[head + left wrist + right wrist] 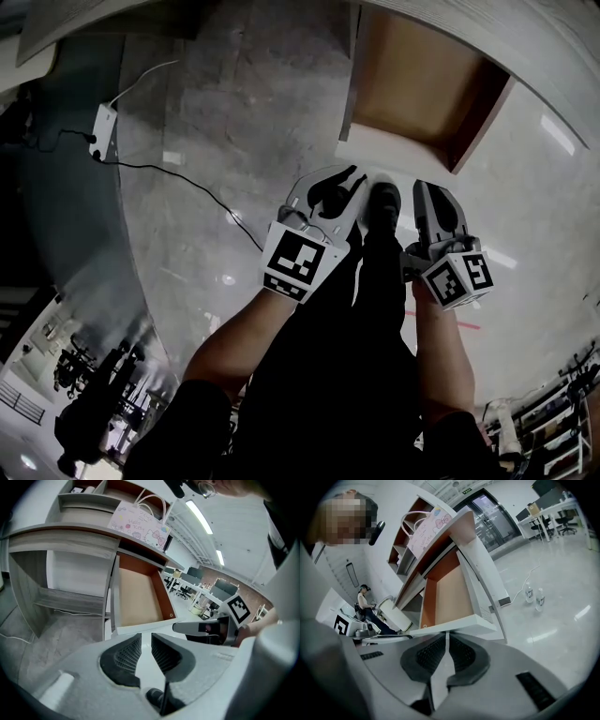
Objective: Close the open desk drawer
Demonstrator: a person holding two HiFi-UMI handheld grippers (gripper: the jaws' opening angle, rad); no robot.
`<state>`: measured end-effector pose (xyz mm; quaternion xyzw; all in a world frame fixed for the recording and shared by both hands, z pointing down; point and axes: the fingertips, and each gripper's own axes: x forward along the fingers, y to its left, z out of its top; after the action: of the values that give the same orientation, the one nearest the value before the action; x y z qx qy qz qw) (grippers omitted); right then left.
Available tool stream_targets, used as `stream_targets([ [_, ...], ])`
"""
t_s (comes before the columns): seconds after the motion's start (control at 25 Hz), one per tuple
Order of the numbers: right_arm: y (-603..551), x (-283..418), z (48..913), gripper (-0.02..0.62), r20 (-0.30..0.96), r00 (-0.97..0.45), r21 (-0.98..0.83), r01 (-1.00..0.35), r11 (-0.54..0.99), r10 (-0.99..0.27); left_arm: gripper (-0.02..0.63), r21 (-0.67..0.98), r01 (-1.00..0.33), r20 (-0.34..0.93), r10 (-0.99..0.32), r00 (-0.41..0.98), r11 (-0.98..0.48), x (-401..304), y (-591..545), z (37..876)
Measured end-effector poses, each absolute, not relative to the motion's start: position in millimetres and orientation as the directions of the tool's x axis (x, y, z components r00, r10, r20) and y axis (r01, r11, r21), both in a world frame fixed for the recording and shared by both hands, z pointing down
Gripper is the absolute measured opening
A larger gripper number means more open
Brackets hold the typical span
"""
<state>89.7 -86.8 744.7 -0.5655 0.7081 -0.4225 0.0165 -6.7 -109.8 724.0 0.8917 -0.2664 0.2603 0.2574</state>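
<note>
We see the desk drawer (412, 84) pulled well out from under the desk top (534, 56), far and a little right of us, with its bare brown bottom showing and its white front panel facing us. Our left gripper (342, 183) hangs near that front, its fingers a narrow slit apart with nothing between them. The right gripper (433, 197) sits just beside it on the right. In the right gripper view its tips (446, 637) are nearly together and empty, right below the drawer's white front (454, 625); we cannot tell whether they touch it. From the left gripper view the drawer (136, 597) lies straight ahead, and a pink-printed gift bag (140, 524) stands on the desk above. A power strip (101, 131) lies on the grey floor (234, 122) far to the left.
</note>
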Motion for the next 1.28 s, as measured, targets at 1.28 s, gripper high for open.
stream_targets([
  [1.28,-198,131,647,0.021,0.288,-0.374,-0.411,-0.880,0.239,-0.882,0.052,0.137,-0.684,0.389,-0.596,0.703,-0.717,42,-244,643],
])
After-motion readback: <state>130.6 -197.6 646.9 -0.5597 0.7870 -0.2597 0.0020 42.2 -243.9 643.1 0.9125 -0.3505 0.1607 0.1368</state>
